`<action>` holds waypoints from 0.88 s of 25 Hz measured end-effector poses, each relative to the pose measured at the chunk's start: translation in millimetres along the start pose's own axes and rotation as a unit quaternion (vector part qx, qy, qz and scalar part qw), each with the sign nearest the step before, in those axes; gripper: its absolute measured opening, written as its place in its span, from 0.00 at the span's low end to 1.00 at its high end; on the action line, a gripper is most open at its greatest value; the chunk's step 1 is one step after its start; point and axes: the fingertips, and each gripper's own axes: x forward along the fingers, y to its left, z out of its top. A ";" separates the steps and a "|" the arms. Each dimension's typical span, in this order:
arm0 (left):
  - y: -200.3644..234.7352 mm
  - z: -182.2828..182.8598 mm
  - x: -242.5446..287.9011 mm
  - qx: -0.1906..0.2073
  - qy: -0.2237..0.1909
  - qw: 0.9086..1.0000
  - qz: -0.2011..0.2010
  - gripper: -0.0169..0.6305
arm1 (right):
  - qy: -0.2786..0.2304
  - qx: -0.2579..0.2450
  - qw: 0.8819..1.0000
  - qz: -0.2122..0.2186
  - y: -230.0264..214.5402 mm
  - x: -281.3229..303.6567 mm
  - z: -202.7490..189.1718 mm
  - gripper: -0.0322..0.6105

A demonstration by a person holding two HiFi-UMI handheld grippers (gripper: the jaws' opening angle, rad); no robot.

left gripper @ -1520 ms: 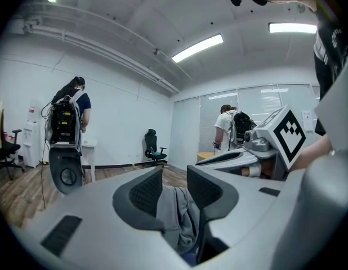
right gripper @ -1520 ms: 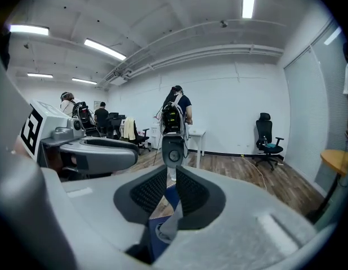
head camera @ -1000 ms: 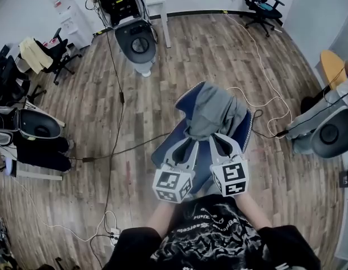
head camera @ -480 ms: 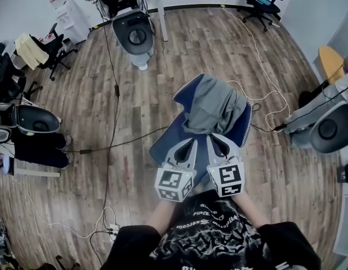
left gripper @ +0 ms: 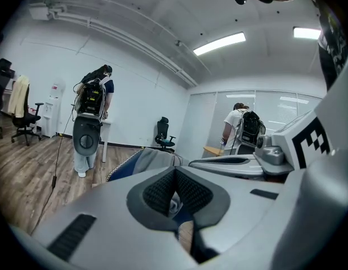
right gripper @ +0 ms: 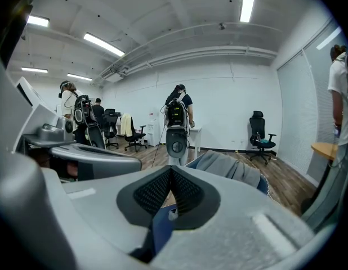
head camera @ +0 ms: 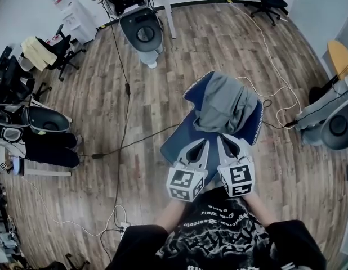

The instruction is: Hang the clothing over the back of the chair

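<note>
**Clothing on chair back, both grippers closed at its near edge**

Clothing (head camera: 224, 103) lay grey and bunched over the back of the blue chair (head camera: 182, 145), at 12 o'clock from us in the head view. Blue showed bare along the chair's 9 o'clock edge and at its 3 o'clock corner.

Left gripper (head camera: 204, 143) and right gripper (head camera: 221, 139) sat side by side at 6 o'clock of the garment, tips at its near edge. Both gripper views showed the ribbed pads pressed together. A sliver of pale cloth showed below the left pads. We could not tell whether either pair pinched fabric or had only closed beside it.

We judged the drape mostly done and the step in hand to be settling the near hem. How we would do it well:
- Confirm a real bite in each gripper view first. If the pads were empty, reopen and take the hem deeper.
- Draw both sides down evenly, with the grippers level with each other.
- Leave similar lengths of cloth on each side of the backrest, so it would not slide off.
- Pull gently toward 6 o'clock, since the chair might shift.
</note>
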 end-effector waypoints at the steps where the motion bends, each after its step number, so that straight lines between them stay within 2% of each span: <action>1: -0.1 -1.9 1.3 -0.003 0.002 1.000 0.000 0.04 | 0.004 -0.003 1.000 0.001 0.7 0.3 -2.8 0.06; 8: -5.3 -14.8 11.8 -0.015 0.017 1.000 -0.002 0.04 | 0.015 0.004 1.000 -0.011 -19.1 -1.2 -8.7 0.06; 13: -9.7 -17.8 20.8 -0.017 0.018 1.000 -0.004 0.04 | 0.020 -0.011 0.999 -0.033 -36.6 -2.7 -13.5 0.06; 22: -10.7 -11.0 34.9 -0.018 0.017 1.000 0.003 0.04 | 0.033 0.001 0.999 -0.025 -42.9 -3.7 -18.8 0.06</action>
